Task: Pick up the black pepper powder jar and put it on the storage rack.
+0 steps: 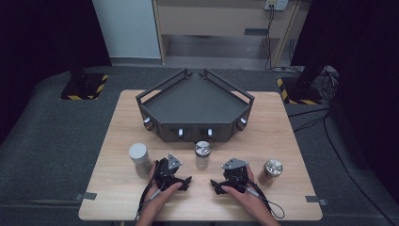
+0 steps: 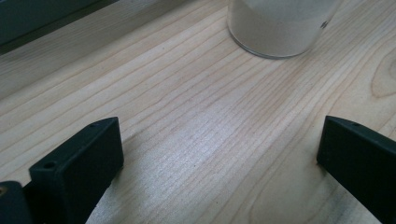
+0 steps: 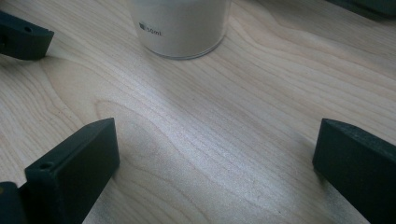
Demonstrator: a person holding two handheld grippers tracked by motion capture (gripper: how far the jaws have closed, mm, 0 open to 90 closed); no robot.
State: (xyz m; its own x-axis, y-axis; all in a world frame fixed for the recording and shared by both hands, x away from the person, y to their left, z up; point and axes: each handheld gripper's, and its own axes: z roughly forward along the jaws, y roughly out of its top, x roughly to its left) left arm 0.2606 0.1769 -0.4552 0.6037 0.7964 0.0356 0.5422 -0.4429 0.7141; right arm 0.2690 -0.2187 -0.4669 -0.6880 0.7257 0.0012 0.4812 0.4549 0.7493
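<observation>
Pale wood is carrying everything: the table (image 1: pixel 117 141) is holding a dark angular tray (image 1: pixel 195 101) at its far side and three containers in a row nearer the person. Both grippers are resting on the wood with their jaws spread wide and nothing between them, which looks like a ready pose. The left gripper (image 1: pixel 184 181) and right gripper (image 1: pixel 215 184) are pointing inward at each other, so the silver-lidded jar (image 1: pixel 203 155) is standing just ahead of both, between them and apart from either. The white canister (image 1: pixel 139 159) is sitting just outside the left gripper, the bronze-lidded jar (image 1: pixel 271 171) just outside the right one.
</observation>
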